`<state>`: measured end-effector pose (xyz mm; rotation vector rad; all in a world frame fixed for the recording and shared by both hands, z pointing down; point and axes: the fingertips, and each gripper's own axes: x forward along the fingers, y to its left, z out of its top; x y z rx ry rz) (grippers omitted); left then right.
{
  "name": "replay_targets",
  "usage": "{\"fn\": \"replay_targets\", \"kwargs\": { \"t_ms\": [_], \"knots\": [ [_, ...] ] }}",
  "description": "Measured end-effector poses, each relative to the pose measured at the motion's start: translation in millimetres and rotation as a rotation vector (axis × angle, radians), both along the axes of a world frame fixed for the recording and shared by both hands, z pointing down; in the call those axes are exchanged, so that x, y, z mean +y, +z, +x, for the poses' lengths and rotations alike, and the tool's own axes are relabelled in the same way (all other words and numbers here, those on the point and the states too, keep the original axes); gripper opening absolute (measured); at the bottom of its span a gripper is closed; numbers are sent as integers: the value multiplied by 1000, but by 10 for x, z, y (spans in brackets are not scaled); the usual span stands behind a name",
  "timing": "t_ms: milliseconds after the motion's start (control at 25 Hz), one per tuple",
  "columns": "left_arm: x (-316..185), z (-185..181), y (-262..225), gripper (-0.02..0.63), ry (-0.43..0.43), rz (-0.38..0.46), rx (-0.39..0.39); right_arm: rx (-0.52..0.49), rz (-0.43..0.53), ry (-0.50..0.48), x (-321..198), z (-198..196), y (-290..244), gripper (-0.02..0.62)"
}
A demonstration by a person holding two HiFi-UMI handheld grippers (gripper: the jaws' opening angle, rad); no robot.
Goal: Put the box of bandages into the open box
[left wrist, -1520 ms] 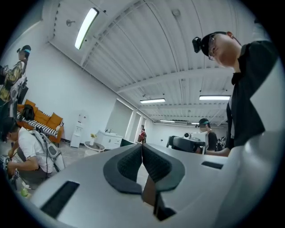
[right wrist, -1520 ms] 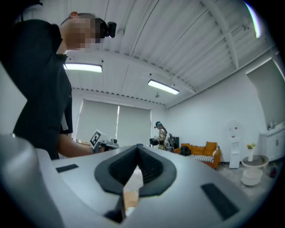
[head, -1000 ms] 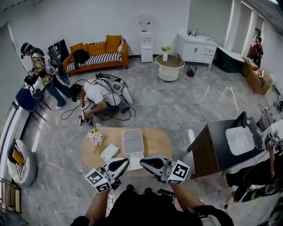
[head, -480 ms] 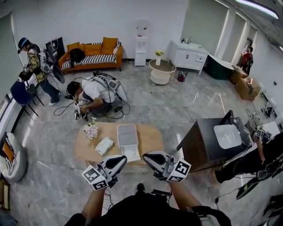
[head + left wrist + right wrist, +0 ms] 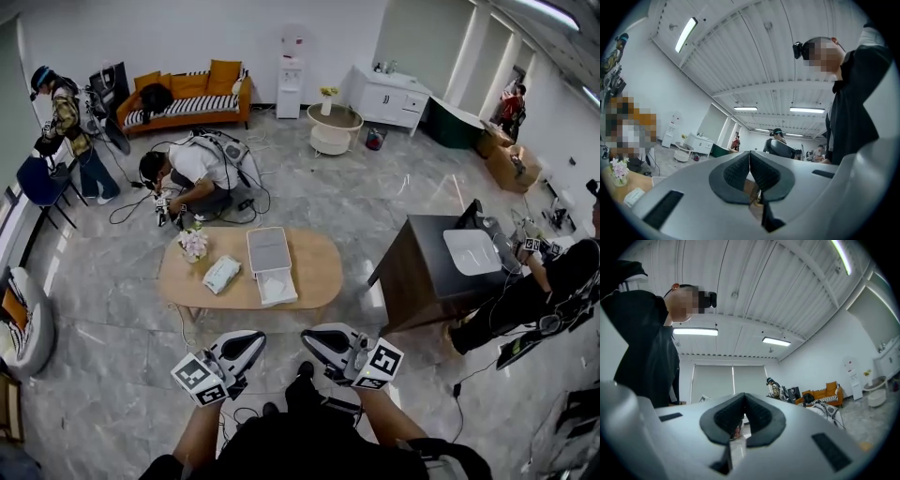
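Both tongs are pressed together and pinch nothing: the left tongs and the right tongs each show their dark pads meeting with only the room behind them. In the head view they sit side by side, low in front of the person and well apart from the bench, so no part of the task is done yet. The bandages lie flat on the bench, just left of the open box and near the flowers. The first risk is arriving with the tongs shut: closed tips would shove the pack along the top, perhaps toward the edge, instead of taking it. The pack looks soft and low, so a shallow pinch may let it sag or slip out on the way across. A reach from the left side could clip the flowers and tip them. The raised lid of the open box may be knocked shut by a careless swing. A person crouches just beyond the bench, so an overreach could crowd them.
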<state>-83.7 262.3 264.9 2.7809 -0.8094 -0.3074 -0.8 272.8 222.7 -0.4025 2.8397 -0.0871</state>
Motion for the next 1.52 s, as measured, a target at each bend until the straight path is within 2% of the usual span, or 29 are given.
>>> {"fn": "replay_targets", "kwargs": {
  "t_ms": [160, 400, 600, 800, 960, 1040, 1240, 1360, 1520],
  "knots": [
    [233, 45, 11, 17, 4, -6, -11, -1, 4, 20, 241, 88, -32, 11],
    [528, 214, -217, 17, -29, 46, -28, 6, 10, 34, 461, 300, -64, 11],
    [841, 539, -228, 17, -32, 25, -27, 19, 63, 12, 754, 579, -146, 10],
    [1155, 813, -100, 17, -12, 2, -40, -4, -24, 11, 978, 817, 133, 9],
    [1251, 930, 140, 17, -12, -69, -51, -36, -31, 8, 1093, 931, 188, 9],
    [1286, 1051, 196, 17, 10, -82, -58, -43, -27, -2, 1166, 1020, 162, 10],
    [1253, 1361, 22, 17, 85, -44, -55, 21, -58, -16, 1303, 1162, 235, 11],
    [1239, 1497, 3, 17, 133, -34, -63, 4, -75, -17, 1380, 1267, 244, 11],
    [1214, 1633, 89, 17, 140, -29, -37, -18, -101, -36, 1398, 1439, 335, 11]
  ]
}}
